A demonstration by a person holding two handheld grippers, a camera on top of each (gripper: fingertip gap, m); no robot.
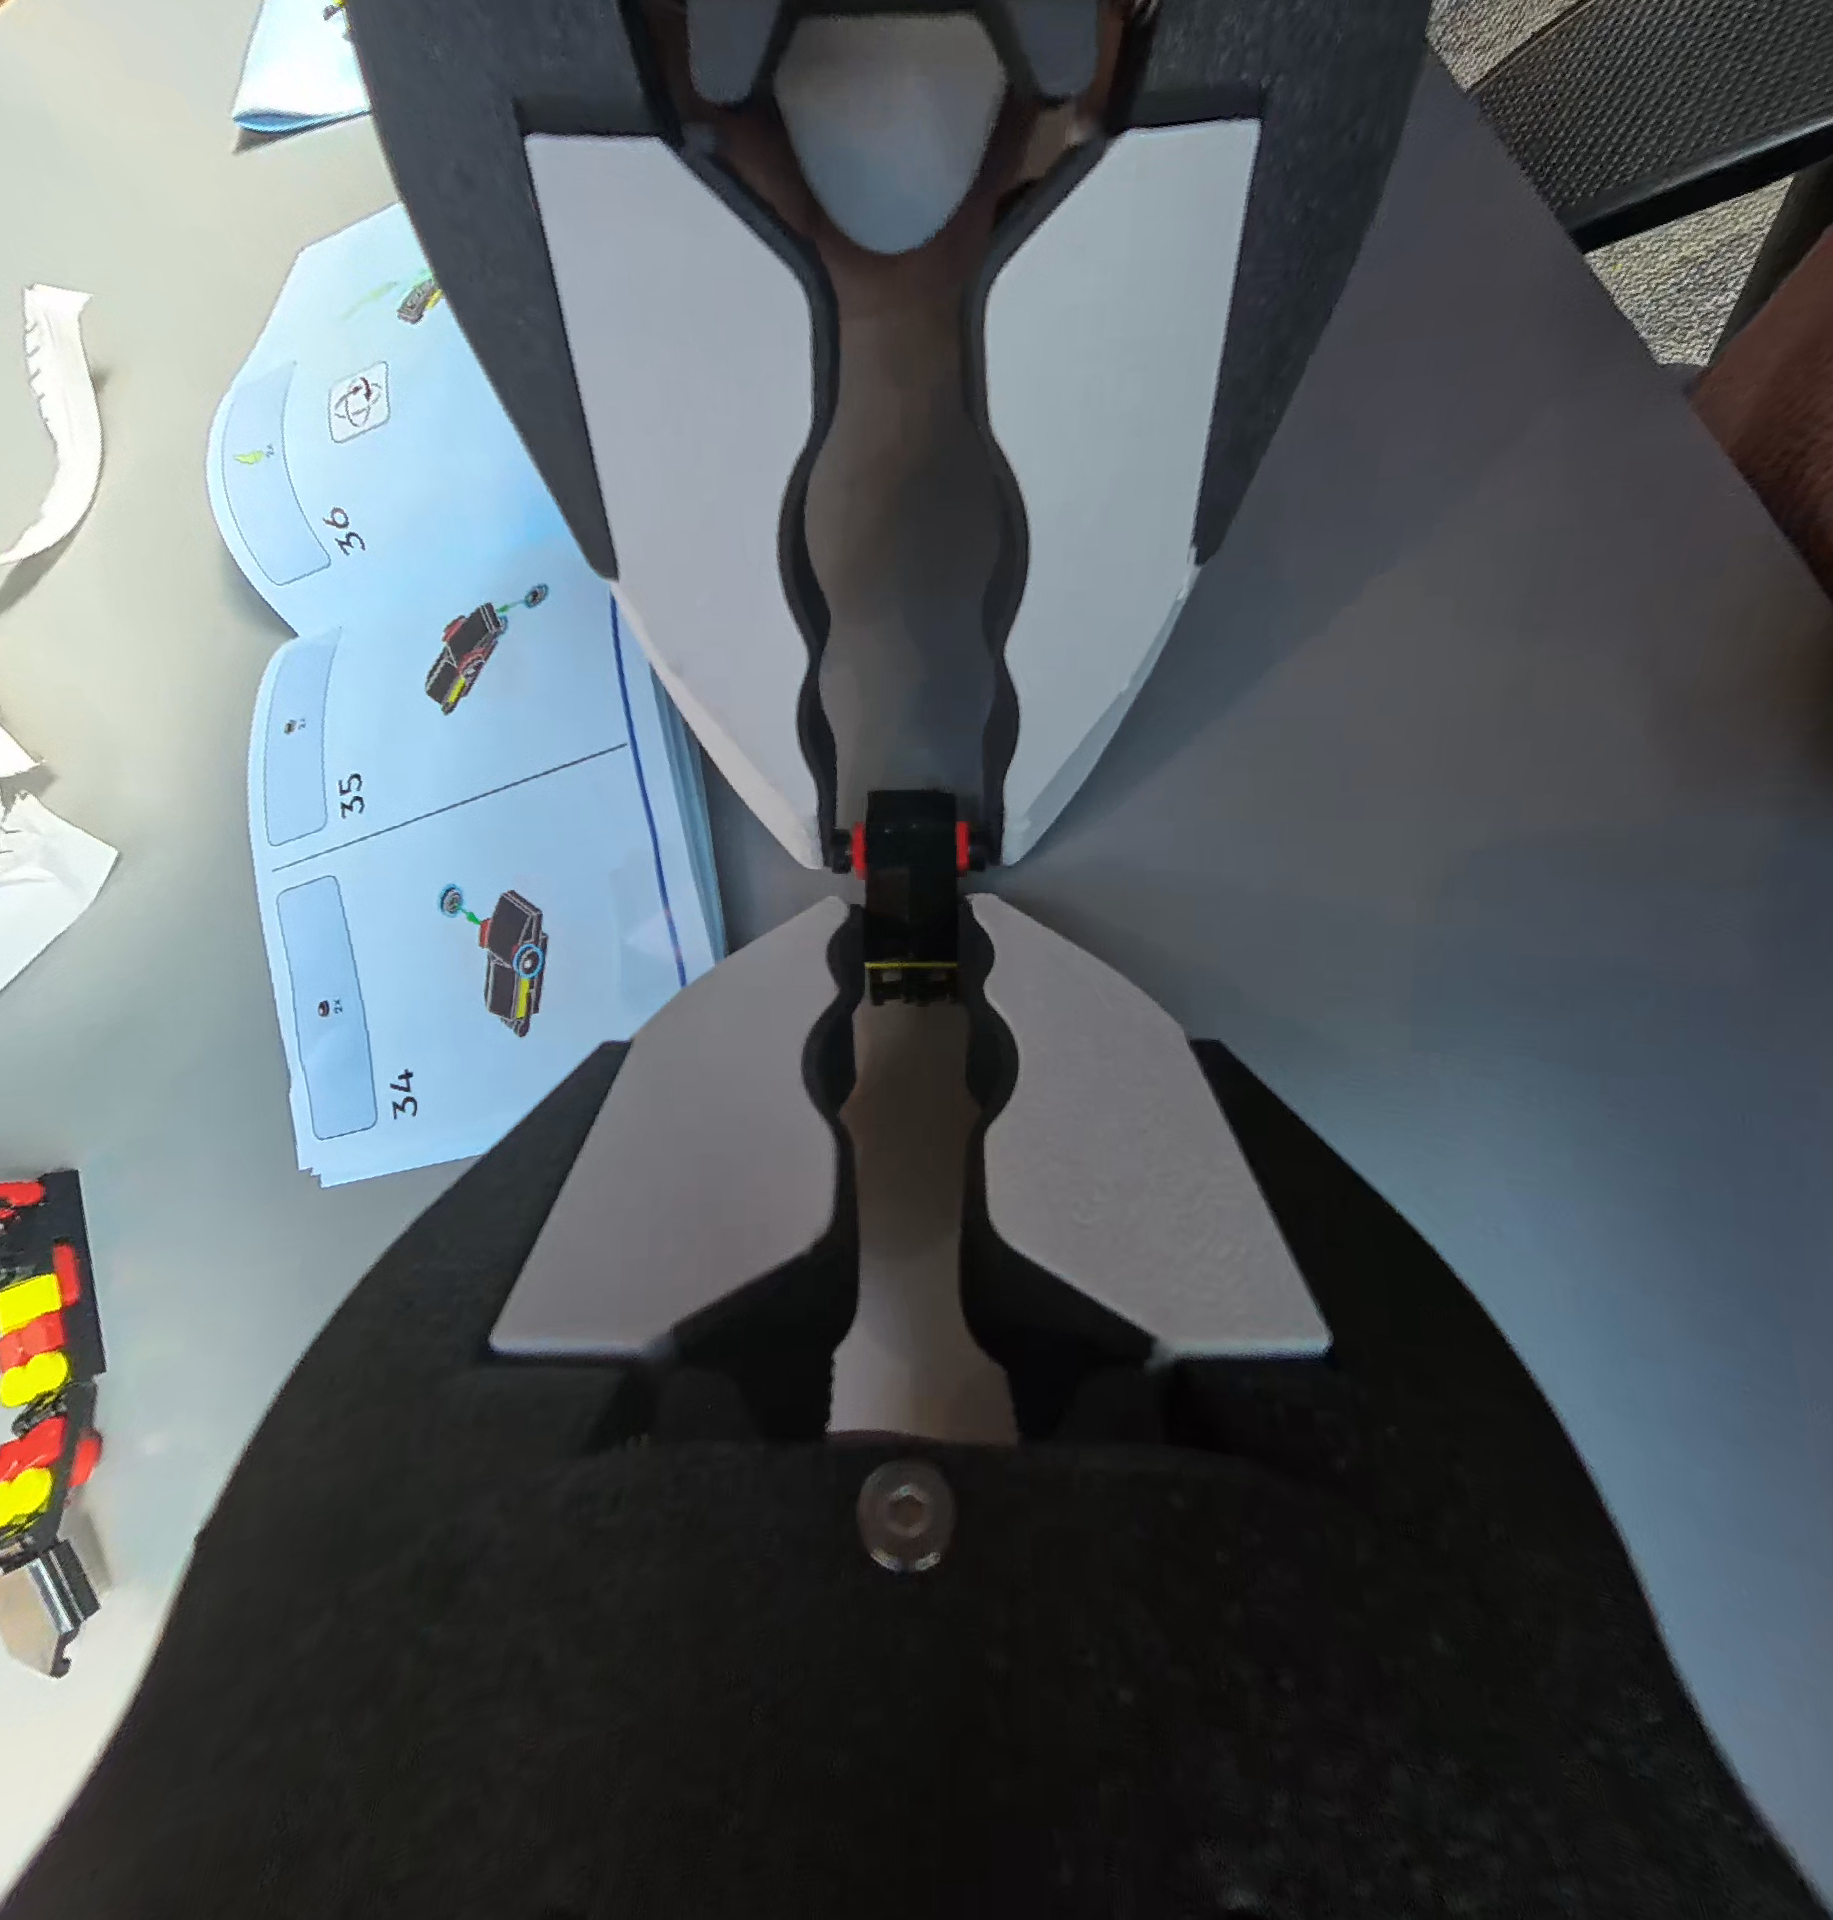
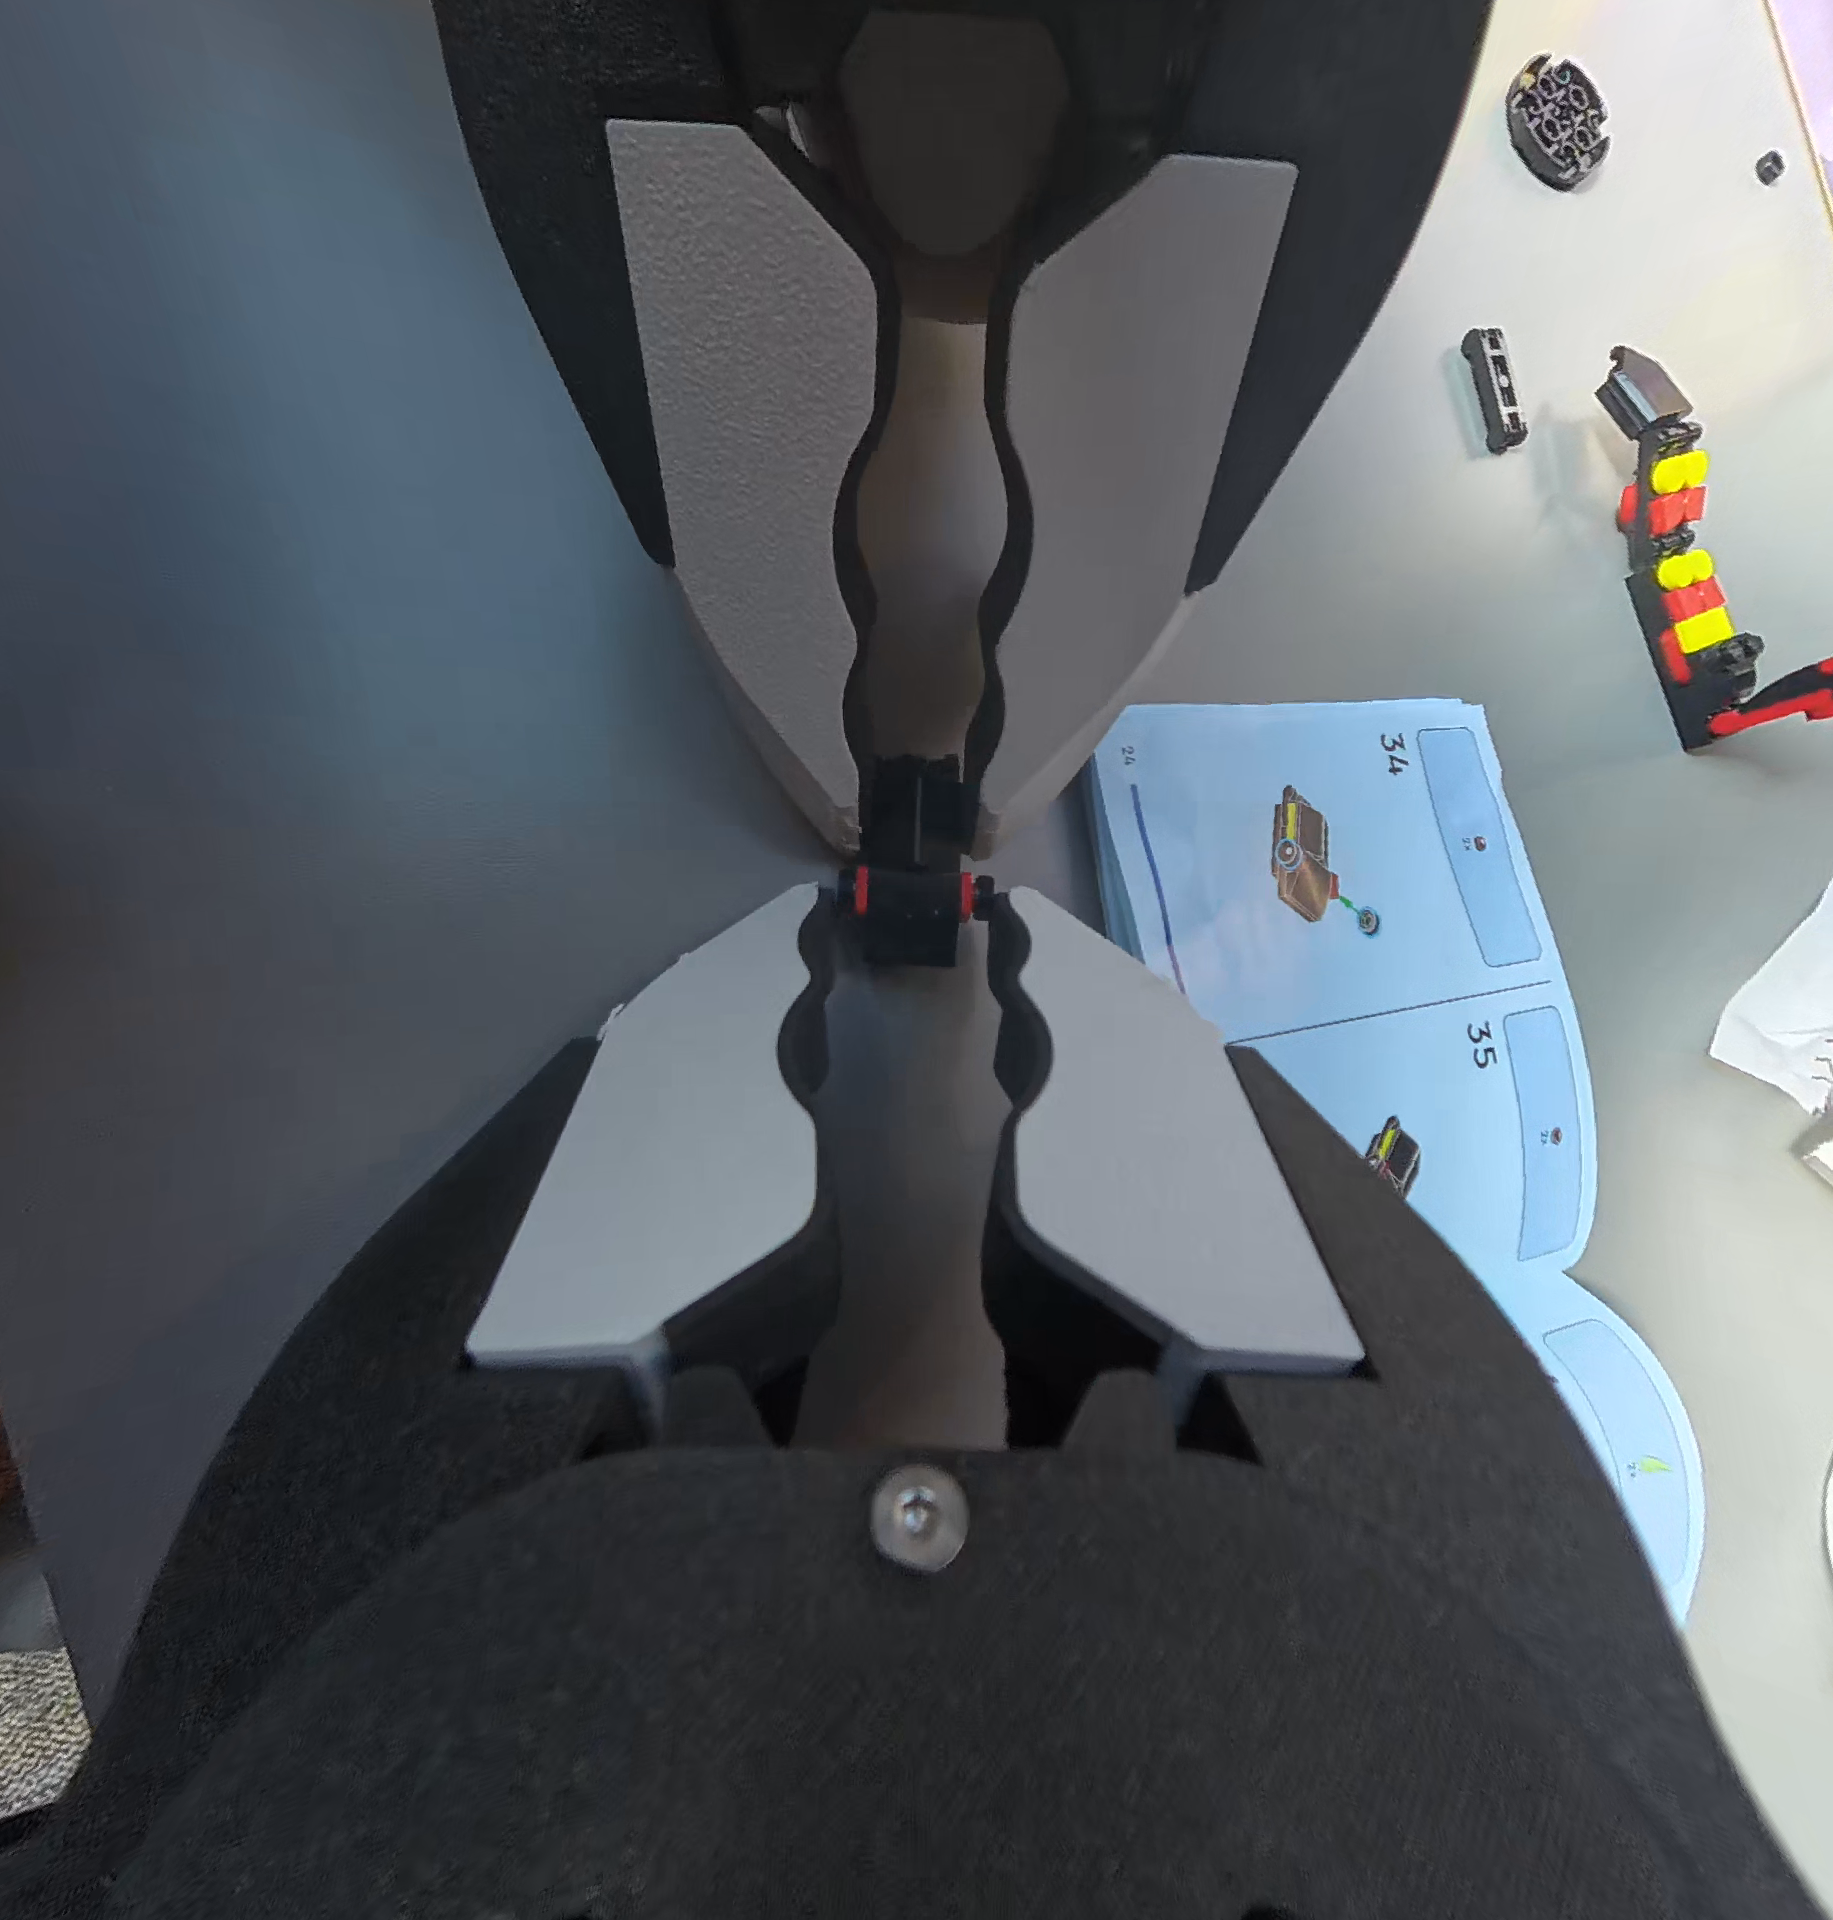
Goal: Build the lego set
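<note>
Mid-build, wheel-fitting stage by judgement: left gripper [image 1: 907, 982] and right gripper [image 2: 910, 920], tip to tip, are both pinching the black car body [image 1: 910, 894] nearly shut, its long axis running straight ahead along the fingers, red axle stubs sideways; next needs a tyre [image 2: 1558, 122], lying far right.

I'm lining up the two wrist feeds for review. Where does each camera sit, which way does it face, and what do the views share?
Left wrist view: sits behind the left gripper, looking along its grey fingers at the small black lego car body with red axle pins; right gripper faces it from above.
Right wrist view: behind the right gripper, facing opposite; left gripper facing it.
Shared: the car body, blue instruction booklet, red-yellow-black lego assembly, grey table.
</note>
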